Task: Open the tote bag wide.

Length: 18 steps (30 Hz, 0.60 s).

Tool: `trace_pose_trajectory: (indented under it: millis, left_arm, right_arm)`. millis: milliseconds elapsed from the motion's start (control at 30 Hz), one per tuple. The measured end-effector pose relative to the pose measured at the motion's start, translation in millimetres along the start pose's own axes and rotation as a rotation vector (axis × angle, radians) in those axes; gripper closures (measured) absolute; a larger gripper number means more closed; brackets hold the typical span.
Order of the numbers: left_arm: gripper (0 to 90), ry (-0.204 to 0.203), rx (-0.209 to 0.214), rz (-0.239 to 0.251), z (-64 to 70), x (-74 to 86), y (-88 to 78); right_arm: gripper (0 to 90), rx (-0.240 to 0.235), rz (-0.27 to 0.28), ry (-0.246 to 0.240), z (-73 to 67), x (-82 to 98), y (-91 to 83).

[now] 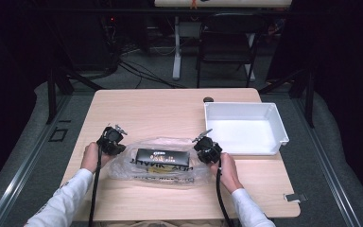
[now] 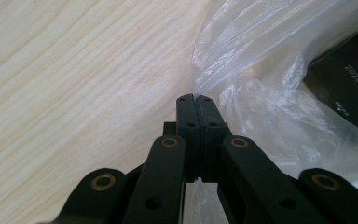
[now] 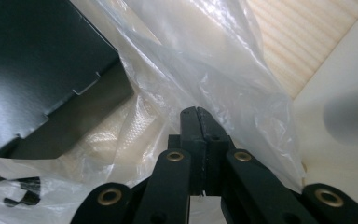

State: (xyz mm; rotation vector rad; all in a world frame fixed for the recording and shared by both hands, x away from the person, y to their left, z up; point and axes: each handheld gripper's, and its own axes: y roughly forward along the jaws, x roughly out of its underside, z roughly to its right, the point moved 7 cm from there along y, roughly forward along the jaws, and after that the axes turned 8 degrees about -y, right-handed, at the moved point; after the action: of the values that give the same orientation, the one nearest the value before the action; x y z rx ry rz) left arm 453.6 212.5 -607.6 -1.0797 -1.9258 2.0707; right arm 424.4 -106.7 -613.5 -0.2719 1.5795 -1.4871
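A clear plastic bag (image 1: 156, 172) lies on the near middle of the wooden table (image 1: 170, 109), and a flat black box (image 1: 163, 155) rests inside it. My left gripper (image 1: 121, 147) is at the bag's left end, shut on a pinch of the film. In the left gripper view, the jaws (image 2: 196, 98) meet on the edge of the bag (image 2: 270, 116), with the box (image 2: 349, 93) to the right. My right gripper (image 1: 199, 147) is shut on the bag's right end. The right gripper view shows the gripper (image 3: 196, 109) nipping the film (image 3: 205, 70), with the box (image 3: 32, 70) at upper left.
A white, empty tray (image 1: 279, 127) stands on the table's right side, close to the right gripper; its pale wall (image 3: 335, 116) shows in the right gripper view. A small dark disc (image 1: 208, 100) sits near the far edge. A folding chair (image 1: 227, 42) stands behind the table.
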Motion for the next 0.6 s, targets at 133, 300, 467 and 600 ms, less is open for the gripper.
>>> trace_pose_trajectory:
  millis: [133,300,467,600]
  left_arm:
    - [90.0,0.034,-0.035,-0.014,1.5,-2.5,3.0]
    - [90.0,0.046,-0.054,-0.033,-0.3,-5.7,8.4]
    - [90.0,0.077,-0.056,-0.057,3.8,-0.7,8.5]
    - [89.9,0.096,-0.034,-0.085,7.6,5.4,5.1]
  right_arm:
    - [90.0,0.006,-0.019,0.004,1.4,0.3,4.0]
    - [90.0,0.035,-0.035,0.004,3.3,-1.5,6.9]
    - [90.0,0.031,-0.052,0.003,0.0,-1.5,6.6]
    - [90.0,0.005,-0.064,-0.004,-3.1,2.6,3.4]
